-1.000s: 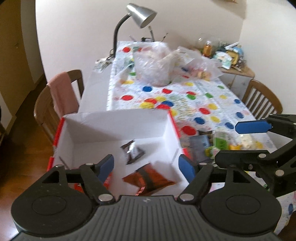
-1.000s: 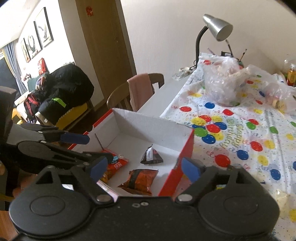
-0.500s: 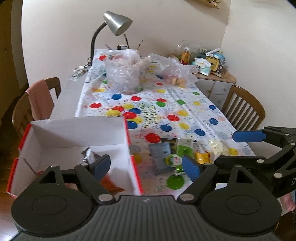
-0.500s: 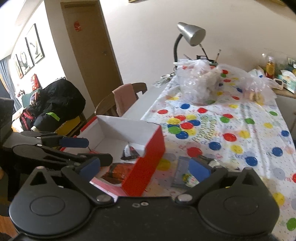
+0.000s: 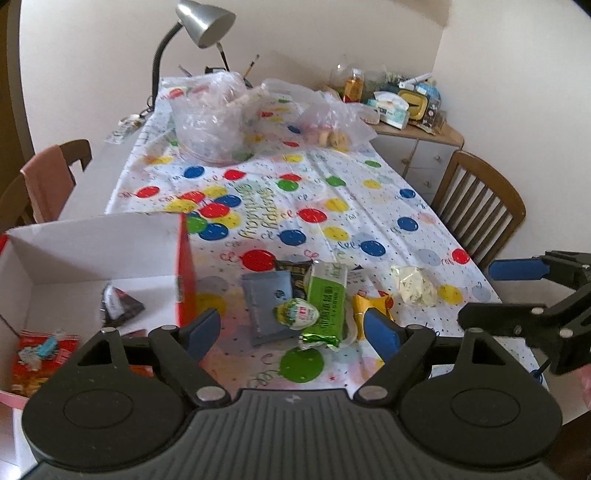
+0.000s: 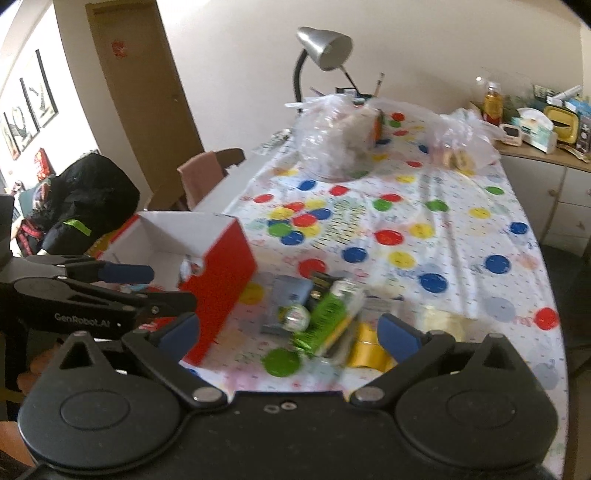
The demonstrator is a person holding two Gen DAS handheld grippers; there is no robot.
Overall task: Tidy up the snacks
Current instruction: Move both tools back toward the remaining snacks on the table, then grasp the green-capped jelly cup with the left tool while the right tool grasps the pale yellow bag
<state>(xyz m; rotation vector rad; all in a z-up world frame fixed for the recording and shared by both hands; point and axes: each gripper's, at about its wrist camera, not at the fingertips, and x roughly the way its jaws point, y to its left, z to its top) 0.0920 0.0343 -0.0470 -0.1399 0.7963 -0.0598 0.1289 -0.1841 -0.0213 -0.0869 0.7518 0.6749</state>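
A red box (image 5: 186, 266) with a white inside stands at the table's near left; it holds a dark triangular packet (image 5: 118, 304) and a red packet (image 5: 40, 349). Right of it lies a pile of snacks: a green bar (image 5: 327, 299), a round egg-shaped snack (image 5: 297, 314), a grey-blue pouch (image 5: 267, 302), a yellow packet (image 5: 371, 310) and a pale wrapped lump (image 5: 413, 286). My left gripper (image 5: 291, 326) is open and empty, just short of the pile. My right gripper (image 6: 290, 332) is open and empty over the same pile (image 6: 325, 315). The box also shows in the right wrist view (image 6: 221, 273).
A balloon-print cloth (image 5: 332, 206) covers the table. Clear plastic bags (image 5: 210, 122) and a desk lamp (image 5: 201, 22) stand at the far end. Wooden chairs stand at the left (image 5: 44, 177) and right (image 5: 476, 210). A cluttered cabinet (image 5: 417, 122) is beyond.
Both grippers swung right, away from the box and toward the snack pile. Both stayed open and empty.
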